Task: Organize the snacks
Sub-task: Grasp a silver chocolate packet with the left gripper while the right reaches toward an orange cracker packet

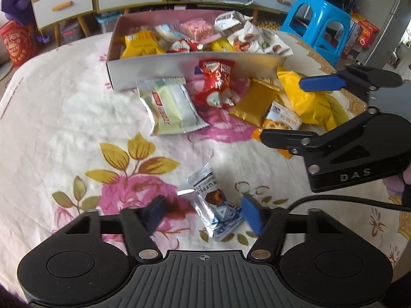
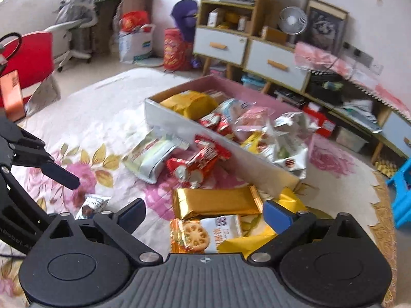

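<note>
A shallow cardboard box (image 1: 154,68) (image 2: 154,113) holding several snack packs stands at the far side of the floral tablecloth. Loose packs lie in front of it: a pale green and white pack (image 1: 169,105) (image 2: 151,157), a red pack (image 1: 217,82) (image 2: 195,164), a gold pack (image 1: 253,102) (image 2: 218,201), a yellow pack (image 1: 305,97), and an orange biscuit pack (image 2: 203,233). A small silver-blue truffle pack (image 1: 213,205) (image 2: 91,205) lies between the open fingers of my left gripper (image 1: 204,214). My right gripper (image 2: 205,214) (image 1: 290,107) is open, straddling the biscuit and gold packs.
A blue plastic stool (image 1: 318,28) stands beyond the table's right side. A cabinet with white drawers (image 1: 64,5) (image 2: 221,46) runs along the wall. A red chair (image 2: 28,59) is at the left. The tablecloth (image 1: 64,128) spreads to the left of the packs.
</note>
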### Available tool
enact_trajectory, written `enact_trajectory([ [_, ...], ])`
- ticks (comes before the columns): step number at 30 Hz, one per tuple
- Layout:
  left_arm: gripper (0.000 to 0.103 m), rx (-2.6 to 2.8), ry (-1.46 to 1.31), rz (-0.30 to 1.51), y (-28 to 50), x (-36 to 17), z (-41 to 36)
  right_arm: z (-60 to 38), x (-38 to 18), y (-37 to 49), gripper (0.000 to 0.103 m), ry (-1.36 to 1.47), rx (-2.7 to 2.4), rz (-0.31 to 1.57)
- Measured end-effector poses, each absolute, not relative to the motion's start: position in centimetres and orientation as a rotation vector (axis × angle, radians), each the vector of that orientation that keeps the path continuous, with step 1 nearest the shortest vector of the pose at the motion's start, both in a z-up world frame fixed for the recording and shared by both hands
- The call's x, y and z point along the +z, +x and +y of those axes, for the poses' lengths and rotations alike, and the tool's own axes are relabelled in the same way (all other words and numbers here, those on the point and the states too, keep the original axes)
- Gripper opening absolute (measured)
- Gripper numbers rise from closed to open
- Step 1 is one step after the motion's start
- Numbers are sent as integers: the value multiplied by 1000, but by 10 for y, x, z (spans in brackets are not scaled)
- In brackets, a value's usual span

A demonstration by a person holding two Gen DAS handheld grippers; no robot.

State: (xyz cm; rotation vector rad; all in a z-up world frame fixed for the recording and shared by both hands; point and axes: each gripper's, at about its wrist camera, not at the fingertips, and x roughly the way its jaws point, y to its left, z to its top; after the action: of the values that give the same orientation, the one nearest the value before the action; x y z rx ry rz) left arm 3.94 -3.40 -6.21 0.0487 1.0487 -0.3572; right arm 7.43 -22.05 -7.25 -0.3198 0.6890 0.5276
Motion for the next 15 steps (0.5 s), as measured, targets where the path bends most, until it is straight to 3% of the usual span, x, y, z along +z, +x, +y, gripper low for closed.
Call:
enact_trajectory([
  [1,43,-352,59,1040,38,-62,-34,-221,-74,76,88,-318,535,704],
  [4,30,-351,92,1027,37,-61,-35,-222,-81,82,85,-313,540,745],
  [15,29,-311,73,987,47,-62,-16,-246,-94,83,82,-334,523,837],
])
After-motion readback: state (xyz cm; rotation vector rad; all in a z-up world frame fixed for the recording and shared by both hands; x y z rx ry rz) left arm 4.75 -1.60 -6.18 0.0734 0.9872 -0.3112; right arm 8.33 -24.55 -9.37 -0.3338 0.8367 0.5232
